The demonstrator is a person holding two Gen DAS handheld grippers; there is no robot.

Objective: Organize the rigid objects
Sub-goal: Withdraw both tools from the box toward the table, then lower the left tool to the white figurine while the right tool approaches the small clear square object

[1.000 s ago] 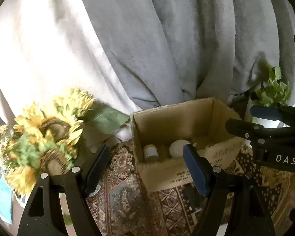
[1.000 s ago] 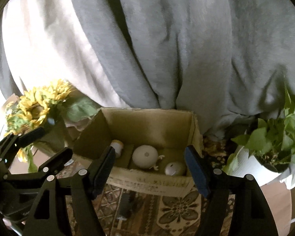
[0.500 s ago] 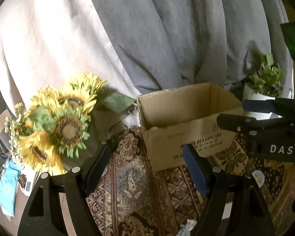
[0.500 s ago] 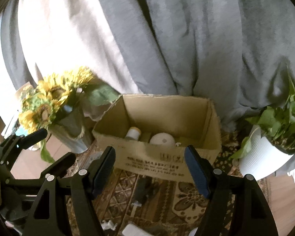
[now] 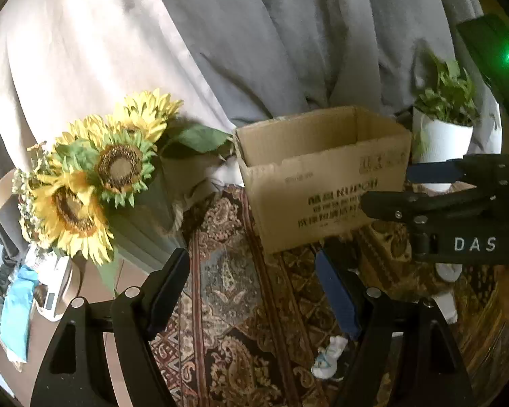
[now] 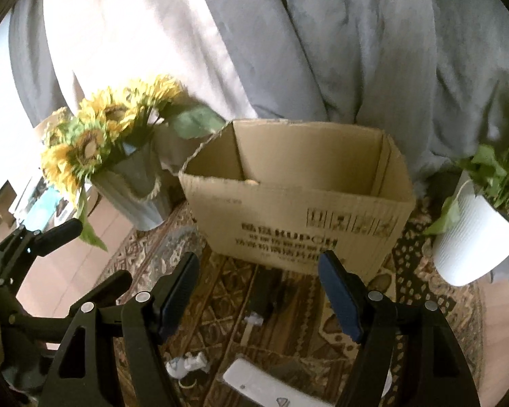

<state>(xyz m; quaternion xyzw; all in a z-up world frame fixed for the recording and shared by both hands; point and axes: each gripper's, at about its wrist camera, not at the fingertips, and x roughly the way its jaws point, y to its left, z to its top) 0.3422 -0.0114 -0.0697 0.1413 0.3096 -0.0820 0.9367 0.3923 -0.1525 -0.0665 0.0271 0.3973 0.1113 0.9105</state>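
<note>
Both grippers hang over a patterned rug point(image 6: 288, 308), each with its jaws spread and nothing between them. The left gripper point(image 5: 254, 291) points toward the rug's far edge, where an open cardboard box point(image 5: 322, 183) stands; the right gripper point(image 6: 258, 291) faces the same box point(image 6: 298, 217) head-on. The box's inside is mostly hidden behind its front wall (only a sliver of something pale shows above the rim from the right wrist). On the rug's near part, in front of the box, lie the loose things: a small white and blue figure point(image 5: 327, 359), a dark slim object point(image 6: 263, 296) and a flat white device point(image 6: 271, 386). A vase of sunflowers point(image 6: 95, 142) stands near the rug's left edge, a white potted plant point(image 6: 475, 237) at its right edge. Grey curtains point(image 6: 322, 51) hang behind.
</note>
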